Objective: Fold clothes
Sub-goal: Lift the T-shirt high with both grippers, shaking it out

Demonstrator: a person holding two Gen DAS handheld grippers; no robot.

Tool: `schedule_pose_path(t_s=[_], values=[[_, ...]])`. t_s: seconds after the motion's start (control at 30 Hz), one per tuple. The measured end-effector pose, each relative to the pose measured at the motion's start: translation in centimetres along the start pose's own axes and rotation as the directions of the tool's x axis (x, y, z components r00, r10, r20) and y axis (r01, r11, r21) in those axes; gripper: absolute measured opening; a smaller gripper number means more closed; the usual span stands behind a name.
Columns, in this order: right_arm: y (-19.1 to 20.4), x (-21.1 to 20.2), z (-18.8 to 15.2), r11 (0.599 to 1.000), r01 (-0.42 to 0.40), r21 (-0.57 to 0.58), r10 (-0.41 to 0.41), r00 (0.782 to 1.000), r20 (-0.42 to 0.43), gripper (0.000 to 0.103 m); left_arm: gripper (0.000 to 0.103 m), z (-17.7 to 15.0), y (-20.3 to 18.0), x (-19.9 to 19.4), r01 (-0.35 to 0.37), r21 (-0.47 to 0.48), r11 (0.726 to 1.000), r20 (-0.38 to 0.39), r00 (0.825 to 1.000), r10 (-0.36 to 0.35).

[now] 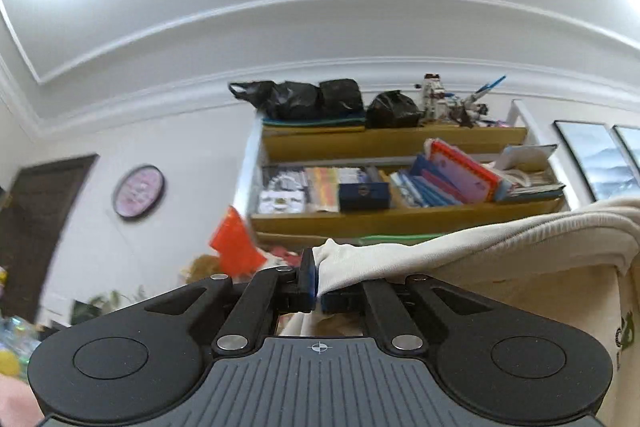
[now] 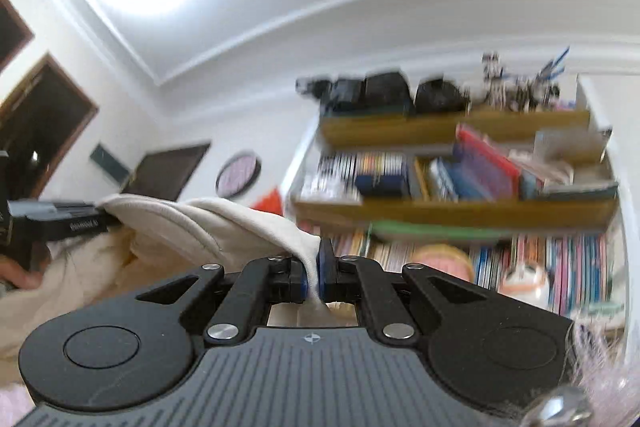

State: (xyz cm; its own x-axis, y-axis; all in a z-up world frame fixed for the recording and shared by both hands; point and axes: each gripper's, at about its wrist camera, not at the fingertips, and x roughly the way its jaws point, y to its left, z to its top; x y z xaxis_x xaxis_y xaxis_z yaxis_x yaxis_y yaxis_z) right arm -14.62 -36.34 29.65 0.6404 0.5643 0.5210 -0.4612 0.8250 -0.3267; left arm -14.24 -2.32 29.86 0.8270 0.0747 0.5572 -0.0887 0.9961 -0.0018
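Between both my grippers — left, right — clamping cream garment edges; it's sagging softly toward six o'clock — light.

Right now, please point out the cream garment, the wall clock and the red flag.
cream garment (image 1: 460,259): left wrist view, stretched upper edge.
wall clock (image 1: 139,191): left wrist view, pink face.
red flag (image 1: 236,247): left wrist view, cloth middle.

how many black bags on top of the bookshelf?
3 by the left wrist view: one at the left end, one touching it, one further right beside the toy model. The first may be several bunched bags; more could sit behind.
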Motion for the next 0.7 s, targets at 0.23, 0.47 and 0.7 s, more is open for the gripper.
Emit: schedule_pose_path(t_s=[0.23, 0.47, 0.7], values=[[-0.2, 4.7, -9.8, 0.984, 0.016, 0.18, 0.061, 0.908, -0.414, 0.005, 0.004, -14.9, 4.5, 5.3, 0.019, -0.021, 1.0, -0.598, 0.801, -0.028], [5.0, 7.1, -32.1, 0.969, 0.122, 0.216, 0.139, 0.451, -0.881, 0.005, 0.005, -35.9, 5.2, 4.6, 0.101, 0.022, 0.995, -0.943, 0.333, -0.013], [5.9, 11.0, -40.1, 0.983, 0.166, 0.079, 0.025, 0.308, -0.951, 0.005, 0.011, -40.3, 3.6, 8.9, 0.126, 0.032, 0.992, -0.953, 0.302, -0.008]])
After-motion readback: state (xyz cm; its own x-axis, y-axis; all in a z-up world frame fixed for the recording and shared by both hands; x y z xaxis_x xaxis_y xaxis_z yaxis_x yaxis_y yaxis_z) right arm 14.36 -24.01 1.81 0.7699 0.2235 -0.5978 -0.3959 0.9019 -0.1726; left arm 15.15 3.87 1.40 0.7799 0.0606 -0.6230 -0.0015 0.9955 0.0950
